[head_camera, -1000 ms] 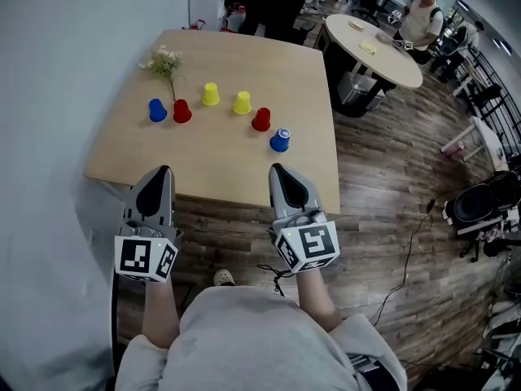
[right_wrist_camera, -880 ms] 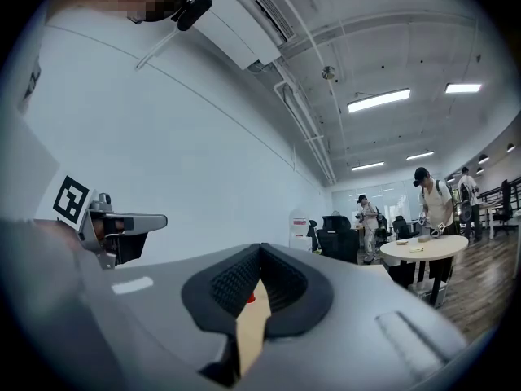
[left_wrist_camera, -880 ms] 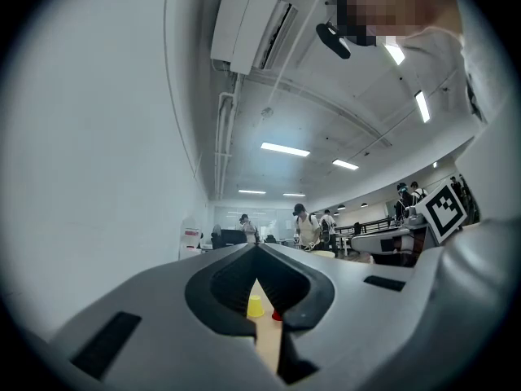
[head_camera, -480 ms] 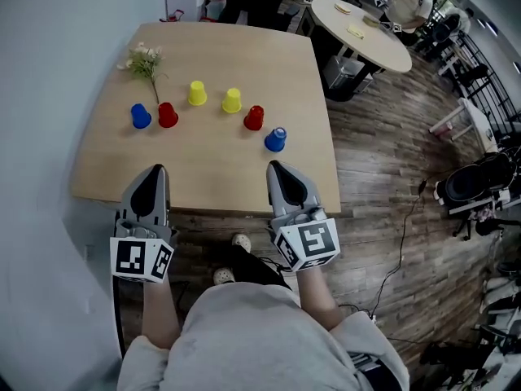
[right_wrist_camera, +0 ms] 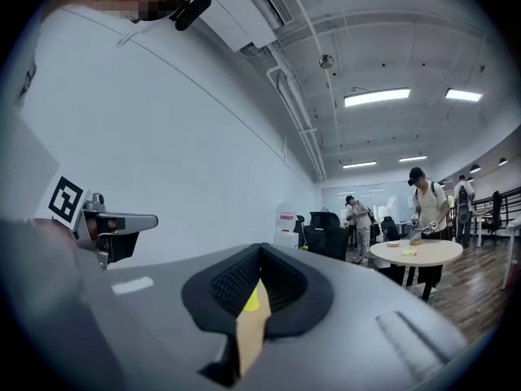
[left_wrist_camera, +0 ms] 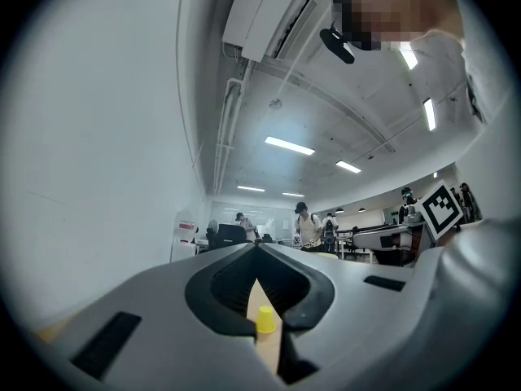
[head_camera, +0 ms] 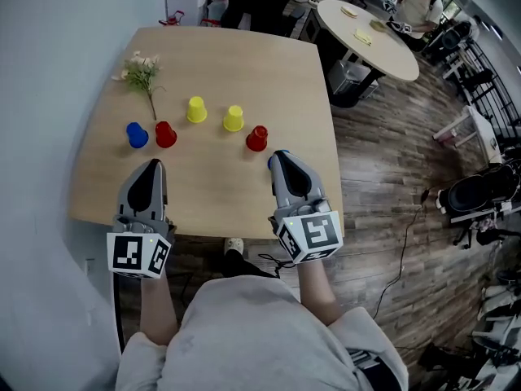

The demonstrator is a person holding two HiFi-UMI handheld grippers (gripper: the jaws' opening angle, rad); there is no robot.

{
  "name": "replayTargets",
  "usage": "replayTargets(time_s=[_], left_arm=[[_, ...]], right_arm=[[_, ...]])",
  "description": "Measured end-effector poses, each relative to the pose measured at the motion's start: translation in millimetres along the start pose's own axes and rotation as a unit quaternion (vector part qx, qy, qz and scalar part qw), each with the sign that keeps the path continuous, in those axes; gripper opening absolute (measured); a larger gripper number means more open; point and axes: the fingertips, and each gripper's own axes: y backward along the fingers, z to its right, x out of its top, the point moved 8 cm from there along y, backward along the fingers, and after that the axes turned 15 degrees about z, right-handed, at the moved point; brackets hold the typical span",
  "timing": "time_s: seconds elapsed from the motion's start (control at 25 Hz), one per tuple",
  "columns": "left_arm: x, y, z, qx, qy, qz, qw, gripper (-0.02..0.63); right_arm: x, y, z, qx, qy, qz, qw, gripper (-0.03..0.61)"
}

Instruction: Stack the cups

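We see small plastic cups standing upside down in a loose row: a blue cup (head_camera: 137,134) and a red cup (head_camera: 165,133) side by side just ahead of the left gripper, a left yellow cup (head_camera: 196,109) and a right yellow cup (head_camera: 234,118) farther out between the two grippers, and a second red cup (head_camera: 257,138) just ahead of the right gripper. A sliver of another blue cup (head_camera: 269,163) peeks out at that gripper's tip. They sit on a light wooden table (head_camera: 203,194), with a flower sprig (head_camera: 140,70) beyond the left gripper. A plank floor (head_camera: 391,202) and a round table (head_camera: 370,31) lie off to the right. The left gripper (head_camera: 153,164) and the right gripper (head_camera: 281,155) hover over the table's near part, each with its jaws pressed together and holding nothing.
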Motion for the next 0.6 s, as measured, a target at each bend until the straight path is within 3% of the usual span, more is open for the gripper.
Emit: replayTargets(time_s=[0.36,0.6], left_arm=[[-20,-65,-15,-0.001,-0.008,-0.005,1.0000,0.008],[-44,-93,-16,0.000,-0.001,-0.018,0.9998,0.008]], right_arm=[[-33,-56,56,-0.017,-0.008,-0.051,0.999,0.012],[-88,-60,93,-0.035,-0.022,-0.143,0.989,0.012]])
